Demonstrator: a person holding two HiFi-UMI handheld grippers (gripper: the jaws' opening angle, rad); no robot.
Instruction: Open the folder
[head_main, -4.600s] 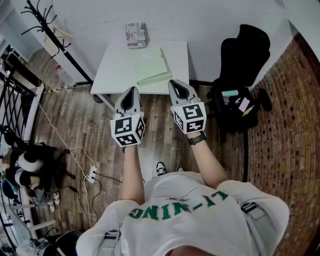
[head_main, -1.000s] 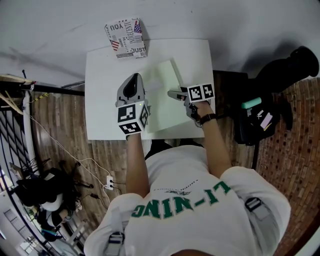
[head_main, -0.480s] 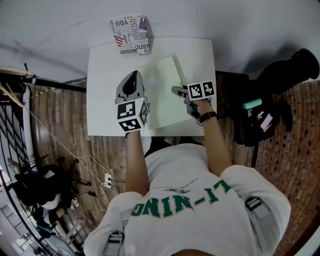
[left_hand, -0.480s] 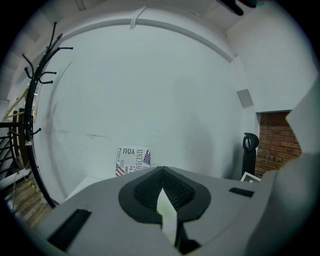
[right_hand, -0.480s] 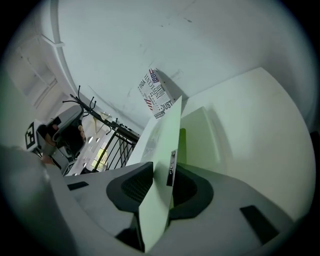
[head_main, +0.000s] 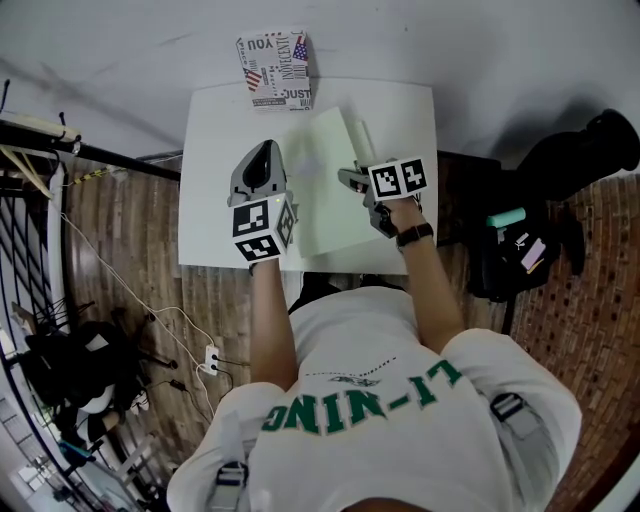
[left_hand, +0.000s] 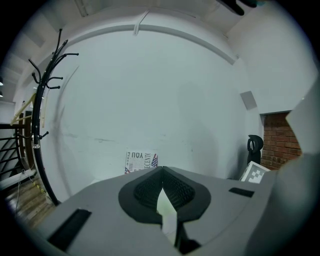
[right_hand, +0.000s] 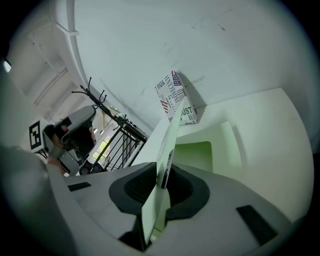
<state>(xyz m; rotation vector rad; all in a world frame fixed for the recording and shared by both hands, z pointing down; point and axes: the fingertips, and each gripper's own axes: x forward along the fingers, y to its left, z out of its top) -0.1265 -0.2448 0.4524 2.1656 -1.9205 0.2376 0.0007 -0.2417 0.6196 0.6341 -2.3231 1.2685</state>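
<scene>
A pale green folder lies on the white table. My right gripper is at its right edge, jaws closing, with the pads pressing on the cover. In the right gripper view the cover stands up on edge between the jaws of the right gripper, raised off the green inside. My left gripper hovers over the folder's left part, apart from the right one. The left gripper view shows the left gripper with its tips together and nothing held.
A printed box stands at the table's far edge against the white wall, also visible as the box beyond the folder. A black chair and a bag sit right of the table. A coat rack stands at the left.
Over the last second the right gripper has closed on the folder's right edge and lifted it slightly. The left gripper has shifted a little over the folder.
</scene>
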